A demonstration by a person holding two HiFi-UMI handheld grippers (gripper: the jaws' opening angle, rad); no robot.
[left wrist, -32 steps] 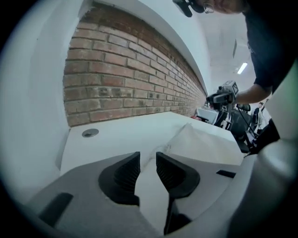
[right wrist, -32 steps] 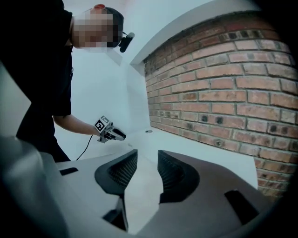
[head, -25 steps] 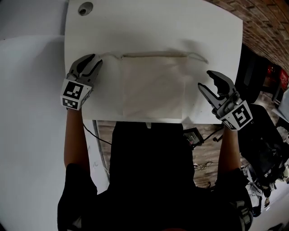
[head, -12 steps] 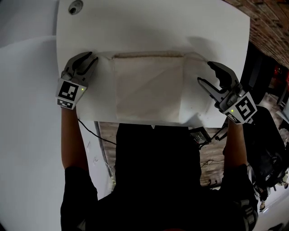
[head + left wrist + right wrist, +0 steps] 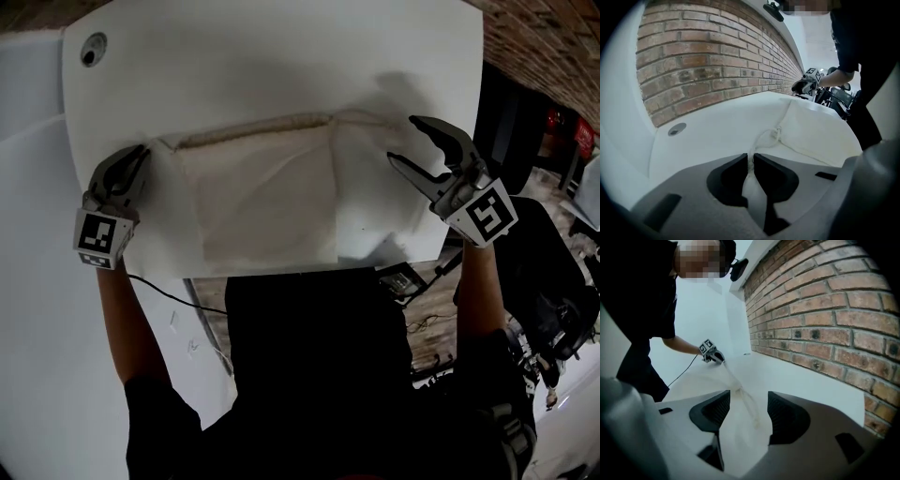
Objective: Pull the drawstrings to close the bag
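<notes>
A flat white cloth bag (image 5: 258,202) lies on the white table (image 5: 281,66), with its corded mouth along the far edge. My left gripper (image 5: 140,157) is at the bag's left top corner. Its jaws have just been closing and now pinch the left drawstring (image 5: 765,139), which runs to a knot at the bag (image 5: 820,133). My right gripper (image 5: 401,139) hovers at the right top corner. Its jaws have just been opening and stand wide. The right drawstring (image 5: 746,401) lies loose between them, untouched by the pads. In the gripper views the left gripper (image 5: 751,158) is pinched and the right gripper (image 5: 749,397) is spread.
A round cable hole (image 5: 93,49) sits in the table's far left corner. A brick wall (image 5: 825,310) runs behind the table. The table's near edge is just below the bag, against the person's body. A black cable (image 5: 159,286) hangs under the table, and clutter (image 5: 553,319) stands at the right.
The left jaws went from open to closed on the left cord. The right gripper moved forward and down to the bag's right corner with its jaws wider. The head view shifted.
</notes>
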